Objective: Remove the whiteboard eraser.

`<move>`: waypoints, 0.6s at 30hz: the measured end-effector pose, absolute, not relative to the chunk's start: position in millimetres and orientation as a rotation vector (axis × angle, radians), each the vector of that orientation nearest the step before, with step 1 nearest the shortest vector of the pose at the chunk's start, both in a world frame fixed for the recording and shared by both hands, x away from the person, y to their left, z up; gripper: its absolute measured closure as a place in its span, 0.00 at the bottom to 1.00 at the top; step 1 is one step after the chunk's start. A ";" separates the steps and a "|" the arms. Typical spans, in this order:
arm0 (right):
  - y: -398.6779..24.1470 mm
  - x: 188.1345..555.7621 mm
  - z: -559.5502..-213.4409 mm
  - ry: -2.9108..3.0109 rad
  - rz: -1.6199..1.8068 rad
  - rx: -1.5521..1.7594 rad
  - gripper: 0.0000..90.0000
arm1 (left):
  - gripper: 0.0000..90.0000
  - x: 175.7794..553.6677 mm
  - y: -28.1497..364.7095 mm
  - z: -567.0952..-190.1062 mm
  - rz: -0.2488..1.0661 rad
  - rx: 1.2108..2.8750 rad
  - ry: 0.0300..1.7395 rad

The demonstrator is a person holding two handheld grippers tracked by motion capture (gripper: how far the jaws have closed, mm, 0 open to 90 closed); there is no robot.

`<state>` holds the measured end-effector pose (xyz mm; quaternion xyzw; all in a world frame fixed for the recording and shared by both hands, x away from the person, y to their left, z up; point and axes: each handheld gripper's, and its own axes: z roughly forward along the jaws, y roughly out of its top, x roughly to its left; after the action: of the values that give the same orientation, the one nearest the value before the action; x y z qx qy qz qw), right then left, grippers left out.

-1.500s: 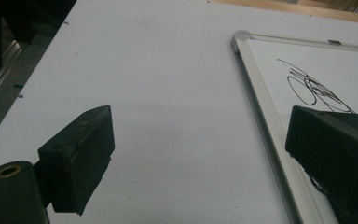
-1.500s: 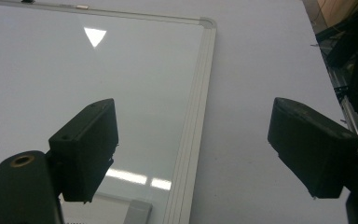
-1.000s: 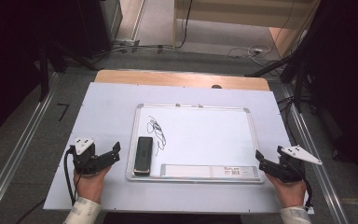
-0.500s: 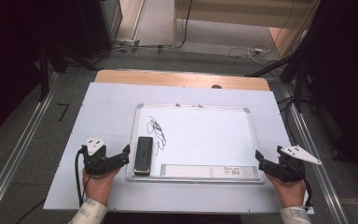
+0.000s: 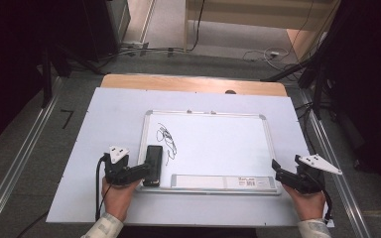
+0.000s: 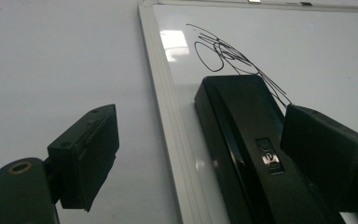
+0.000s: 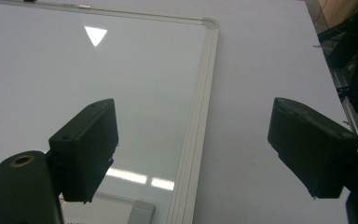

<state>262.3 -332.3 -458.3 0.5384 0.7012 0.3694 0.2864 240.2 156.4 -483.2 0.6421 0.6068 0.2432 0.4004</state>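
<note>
We take the whiteboard [image 5: 218, 148] as our landmark on the worktop [image 5: 104, 119]. The eraser [image 5: 153, 165] lies lengthwise at the board's left edge, just beside the scribble [image 5: 167, 141]. Our left gripper [image 5: 141, 172] has its jaws wide astride the eraser and has just been closing — the pads do not press it yet. We should centre the jaws on its long sides and keep low before squeezing, clear of the frame. Our right gripper [image 5: 277, 168] rests at the board's lower right corner, jaws wide — holding nothing.
</note>
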 end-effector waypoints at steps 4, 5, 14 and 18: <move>-332.2 262.5 -458.3 1.874 0.986 1.440 0.16 | 0.14 243.6 150.9 -483.3 0.605 1.630 1.535; -332.2 262.5 -458.3 1.874 0.986 1.440 0.16 | 0.14 244.5 149.4 -483.5 0.599 1.630 1.532; -332.1 262.4 -458.4 1.875 0.984 1.439 0.16 | 0.16 251.7 126.5 -487.0 0.593 1.692 1.508; -332.2 262.5 -458.5 1.876 0.982 1.437 0.16 | 0.18 255.4 120.0 -488.7 0.600 1.712 1.511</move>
<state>262.5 -332.2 -458.5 0.5378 0.7023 0.3677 0.2870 255.4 120.0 -488.7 0.6706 0.5919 0.2349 0.3805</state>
